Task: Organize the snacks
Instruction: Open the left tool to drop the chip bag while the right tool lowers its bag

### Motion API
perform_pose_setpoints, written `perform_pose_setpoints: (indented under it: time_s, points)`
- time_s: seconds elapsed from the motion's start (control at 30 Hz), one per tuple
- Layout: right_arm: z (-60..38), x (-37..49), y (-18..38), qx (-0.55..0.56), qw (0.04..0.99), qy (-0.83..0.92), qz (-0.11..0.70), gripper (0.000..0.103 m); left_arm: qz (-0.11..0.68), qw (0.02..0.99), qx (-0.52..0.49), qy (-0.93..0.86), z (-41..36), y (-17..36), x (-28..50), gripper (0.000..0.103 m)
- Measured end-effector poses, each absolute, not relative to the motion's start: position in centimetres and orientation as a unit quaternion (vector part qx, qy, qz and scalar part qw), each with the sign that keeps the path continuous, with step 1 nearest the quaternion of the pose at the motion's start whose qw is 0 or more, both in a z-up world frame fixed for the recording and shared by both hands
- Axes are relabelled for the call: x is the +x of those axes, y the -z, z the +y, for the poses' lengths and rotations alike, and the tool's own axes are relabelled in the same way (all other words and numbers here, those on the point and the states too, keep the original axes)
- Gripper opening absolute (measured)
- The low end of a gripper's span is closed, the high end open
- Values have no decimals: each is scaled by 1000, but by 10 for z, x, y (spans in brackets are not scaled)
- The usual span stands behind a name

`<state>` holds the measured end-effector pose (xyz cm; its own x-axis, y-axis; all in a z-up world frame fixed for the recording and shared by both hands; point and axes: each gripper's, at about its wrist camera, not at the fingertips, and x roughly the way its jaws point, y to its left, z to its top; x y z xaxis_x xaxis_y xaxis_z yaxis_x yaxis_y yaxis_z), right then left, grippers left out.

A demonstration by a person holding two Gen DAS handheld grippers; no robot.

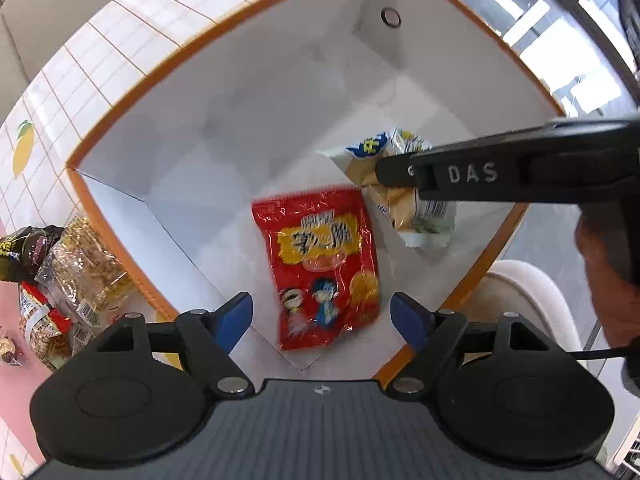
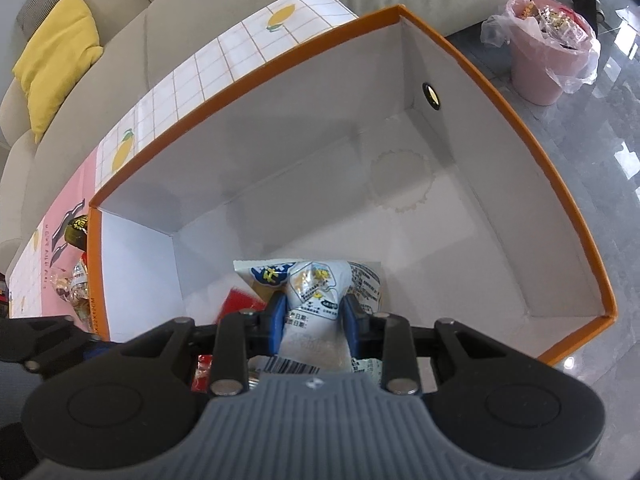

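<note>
Box: your orange-rimmed box (image 2: 500, 92) with white inner walls stands on the tiled, lemon-printed table (image 2: 224, 60), its far right side at the table's edge above the grey floor.

Held snack: the pale blue-and-white packet (image 2: 316, 300) sits inside the box near its near wall, pinched across its middle.

Right gripper (image 2: 316, 314): your blue fingers (image 2: 276, 316) press the packet from both sides, narrow and clamped on it. In the left wrist view this tool reaches in level from the right over the box rim.

Left gripper (image 1: 322, 316): your tongs stand wide apart with nothing between them, poised above the near wall, looking down into the box.

Red packet (image 1: 320, 264): it lies flat on the box floor, just beside the pale packet, below your left tool.

Waiting snacks: a heap of wrapped packets (image 1: 68, 280) lies on the table outside the box's left wall.

Handling: judge the packets light, soft and crinkly, with slick film; the contents probably crush. Take hold across the flat middle or a sealed edge, gently.

Risk: film may slip from the pads if you tilt.
</note>
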<state>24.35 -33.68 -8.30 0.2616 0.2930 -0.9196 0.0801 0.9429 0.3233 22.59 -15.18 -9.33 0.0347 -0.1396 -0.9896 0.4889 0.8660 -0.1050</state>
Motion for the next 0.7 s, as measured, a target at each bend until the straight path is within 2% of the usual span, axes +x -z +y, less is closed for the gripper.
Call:
perform_pose_setpoints:
  time_s: [0.47,0.7]
  points:
    - [-308,241,94,121,769,-71,624,29,574,799,40,174,-95,20,199,92]
    - [-277,235,100,68,775,-98,620,29,549,827,19,117,-63,4,176,92]
